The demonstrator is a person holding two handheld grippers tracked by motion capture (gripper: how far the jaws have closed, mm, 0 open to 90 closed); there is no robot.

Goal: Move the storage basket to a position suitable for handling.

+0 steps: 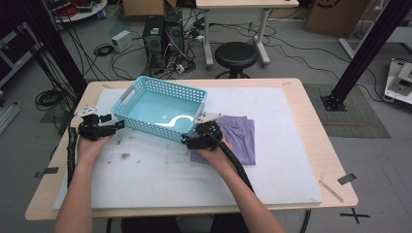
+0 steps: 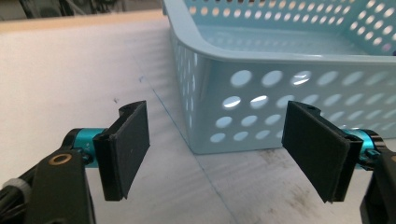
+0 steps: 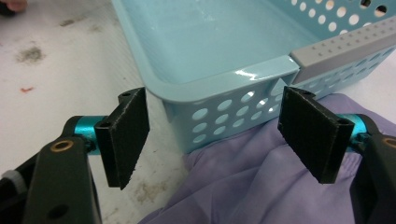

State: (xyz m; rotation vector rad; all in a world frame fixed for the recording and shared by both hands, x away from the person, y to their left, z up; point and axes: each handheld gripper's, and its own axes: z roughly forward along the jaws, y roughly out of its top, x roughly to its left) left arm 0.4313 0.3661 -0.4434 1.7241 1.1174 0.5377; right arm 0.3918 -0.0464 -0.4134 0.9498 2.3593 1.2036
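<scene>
1. The left gripper [image 2: 215,151] has its jaws spread wide with nothing between them, facing a corner of the light-blue perforated basket [image 2: 261,88] at 12 o'clock.
2. The right gripper [image 3: 212,140] has its jaws spread too, straddling the basket's corner.
3. The basket's near right corner rests on a purple cloth [image 1: 240,138] on the white table mat [image 1: 272,160].

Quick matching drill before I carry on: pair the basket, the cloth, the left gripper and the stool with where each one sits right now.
1 basket
2 purple cloth
3 left gripper
4 stool

A on the floor beyond the table
B open, at the basket's left corner
C on the white mat, between the two grippers
D flat, partly under the basket's right corner

Pairs: 1-C, 2-D, 3-B, 4-A
</scene>
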